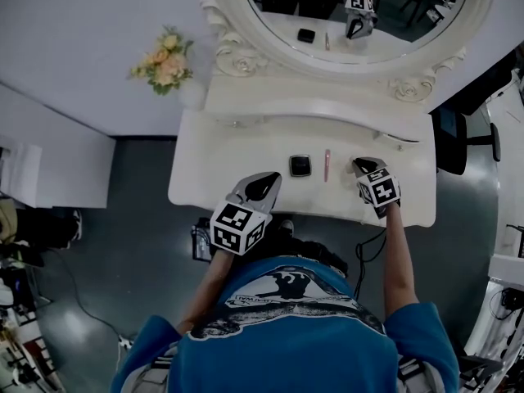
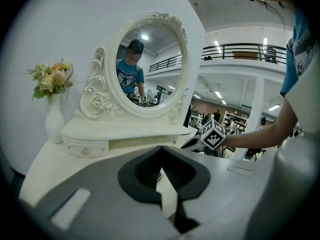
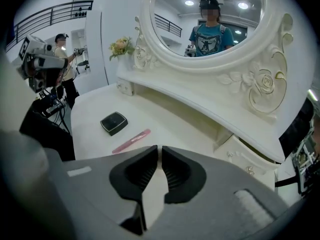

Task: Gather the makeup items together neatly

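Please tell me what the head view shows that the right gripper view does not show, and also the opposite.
Only the head view: the right gripper from above with its marker cube, and the person's right forearm. Only the right gripper view: that gripper's jaws close up, a narrow gap, nothing between; the drawer front; a second person in the background. Both: the black compact, the pink stick, the flowers and the oval mirror.
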Tool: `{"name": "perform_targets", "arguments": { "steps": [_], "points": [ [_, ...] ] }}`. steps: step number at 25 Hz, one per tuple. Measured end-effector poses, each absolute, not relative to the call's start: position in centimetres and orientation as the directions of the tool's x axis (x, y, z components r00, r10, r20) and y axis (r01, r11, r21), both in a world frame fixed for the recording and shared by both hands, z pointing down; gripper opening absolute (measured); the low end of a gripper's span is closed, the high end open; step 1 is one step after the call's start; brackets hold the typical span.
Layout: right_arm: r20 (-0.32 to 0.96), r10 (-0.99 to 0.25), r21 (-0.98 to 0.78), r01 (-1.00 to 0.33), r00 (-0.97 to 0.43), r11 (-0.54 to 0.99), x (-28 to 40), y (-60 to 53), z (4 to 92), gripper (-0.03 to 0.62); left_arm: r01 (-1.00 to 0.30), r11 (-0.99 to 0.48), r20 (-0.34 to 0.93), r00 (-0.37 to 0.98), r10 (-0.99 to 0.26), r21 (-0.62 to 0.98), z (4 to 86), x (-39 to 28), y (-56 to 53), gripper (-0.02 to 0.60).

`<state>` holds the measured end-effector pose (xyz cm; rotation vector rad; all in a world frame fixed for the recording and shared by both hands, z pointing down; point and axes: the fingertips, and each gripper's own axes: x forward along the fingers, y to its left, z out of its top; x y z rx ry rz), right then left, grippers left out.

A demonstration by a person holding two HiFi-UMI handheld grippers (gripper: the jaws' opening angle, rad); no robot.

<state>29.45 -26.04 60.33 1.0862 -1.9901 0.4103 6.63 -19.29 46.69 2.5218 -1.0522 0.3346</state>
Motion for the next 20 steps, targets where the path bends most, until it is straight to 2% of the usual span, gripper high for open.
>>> {"name": "perform_targets", "arguments": {
  "steps": [6,13,20],
  "points": [
    [0.819,-0.494,0.114,-0.76,-0.293,0.64,29.4,-25.1,62.3,0.035,-0.726,-0.638,0.365,0.684,-0.632,0.255,46.8,6.7,-19.1,0.011],
    [0.783,-0.554,0.125,-0.801,-0.283,0.586,29.2,-25.8,63.1,0.049,-0.735,-0.63,0.374,0.674,-0.638,0.249,47.0,6.9,-18.9,0.011],
    [0.745,-0.604,0.124,-0.832,-0.282,0.541,29.0,-25.8,61.9,0.106,-0.741,-0.625,0.387,0.666,-0.637,0.246,47.2,7.3,-18.5,0.011]
  ]
}}
